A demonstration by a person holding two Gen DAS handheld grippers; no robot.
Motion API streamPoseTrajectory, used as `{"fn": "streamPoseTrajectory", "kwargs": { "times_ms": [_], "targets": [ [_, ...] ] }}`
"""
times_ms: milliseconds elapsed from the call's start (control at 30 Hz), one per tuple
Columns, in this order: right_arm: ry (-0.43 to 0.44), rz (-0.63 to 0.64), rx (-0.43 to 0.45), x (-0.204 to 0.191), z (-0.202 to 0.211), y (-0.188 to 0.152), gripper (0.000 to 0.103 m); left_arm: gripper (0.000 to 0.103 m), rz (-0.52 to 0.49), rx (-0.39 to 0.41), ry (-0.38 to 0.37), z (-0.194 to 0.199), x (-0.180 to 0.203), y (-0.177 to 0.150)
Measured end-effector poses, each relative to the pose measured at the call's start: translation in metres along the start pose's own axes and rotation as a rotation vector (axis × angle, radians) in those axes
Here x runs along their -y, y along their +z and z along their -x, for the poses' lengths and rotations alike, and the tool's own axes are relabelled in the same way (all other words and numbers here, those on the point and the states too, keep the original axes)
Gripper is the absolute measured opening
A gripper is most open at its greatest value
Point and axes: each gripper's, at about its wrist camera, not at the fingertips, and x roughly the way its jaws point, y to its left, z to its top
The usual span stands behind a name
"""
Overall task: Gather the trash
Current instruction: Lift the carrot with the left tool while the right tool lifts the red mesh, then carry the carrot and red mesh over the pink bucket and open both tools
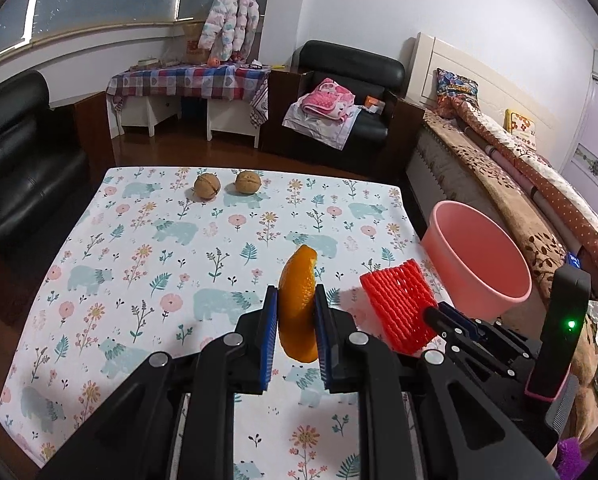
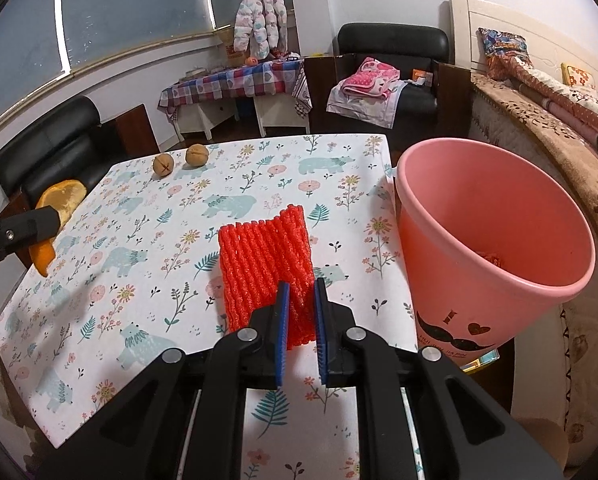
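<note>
My left gripper (image 1: 296, 300) is shut on an orange peel (image 1: 299, 280) and holds it above the floral tablecloth (image 1: 159, 240). The peel also shows at the left of the right wrist view (image 2: 61, 196). My right gripper (image 2: 300, 292) is shut on a red foam fruit net (image 2: 265, 252), lifted over the table; the net also shows in the left wrist view (image 1: 399, 300). A pink bucket (image 2: 491, 232) stands just off the table's right edge, with something red at its bottom; it also shows in the left wrist view (image 1: 479, 256).
Two walnuts (image 1: 207, 186) (image 1: 247, 181) lie at the table's far edge. A bed (image 1: 519, 184) runs along the right behind the bucket. Black armchairs stand at the left (image 1: 15, 152) and at the back (image 1: 351, 80).
</note>
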Motion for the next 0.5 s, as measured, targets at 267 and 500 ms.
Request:
{"fn": "streamPoseTrajectory", "kwargs": {
  "times_ms": [267,500],
  "targets": [
    [-0.027,-0.003,-0.004,0.001,0.0,0.002,0.012,0.017,-0.003,0.005,-0.003,0.007,0.005,-0.005],
    [-0.065,-0.015,0.001,0.0,0.003,0.003,0.012,0.017,-0.009,-0.012,-0.018,0.006,0.009,-0.011]
  ]
}}
